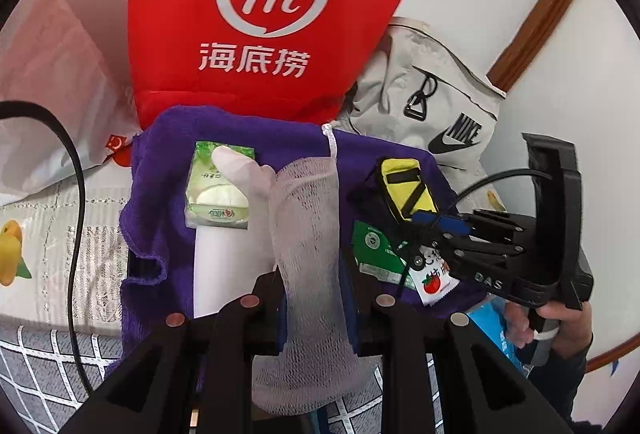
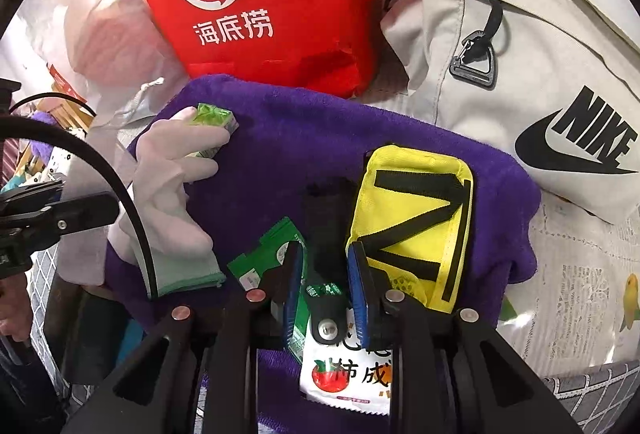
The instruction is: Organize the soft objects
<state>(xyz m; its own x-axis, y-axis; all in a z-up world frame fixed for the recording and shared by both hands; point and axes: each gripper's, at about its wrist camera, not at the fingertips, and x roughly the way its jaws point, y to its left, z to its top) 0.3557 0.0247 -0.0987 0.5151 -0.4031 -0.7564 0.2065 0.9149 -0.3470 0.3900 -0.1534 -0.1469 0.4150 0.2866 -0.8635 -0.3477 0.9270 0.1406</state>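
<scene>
A purple towel (image 1: 280, 142) is spread in front of me. On it lie a green tissue pack (image 1: 218, 194), a white glove (image 2: 168, 178), a yellow pouch (image 2: 416, 214) with black straps, a green packet (image 2: 264, 254) and a tomato sachet (image 2: 348, 378). My left gripper (image 1: 310, 274) is shut on a white mesh sleeve (image 1: 308, 234) that drapes down between its fingers. My right gripper (image 2: 326, 294) hangs over the towel's near edge, jaws slightly apart. The pouch's black strap tab (image 2: 328, 326) sits between its blue pads (image 2: 294, 294) without being pinched. A hand holds that gripper (image 1: 440, 224) at the right of the left wrist view.
A red bag (image 1: 256, 14) with a white logo stands behind the towel, and a beige backpack (image 2: 540, 54) leans to its right. A clear plastic bag (image 1: 52, 74) lies at the left. A black cable (image 1: 76, 194) loops over the printed bed cover (image 1: 40, 214).
</scene>
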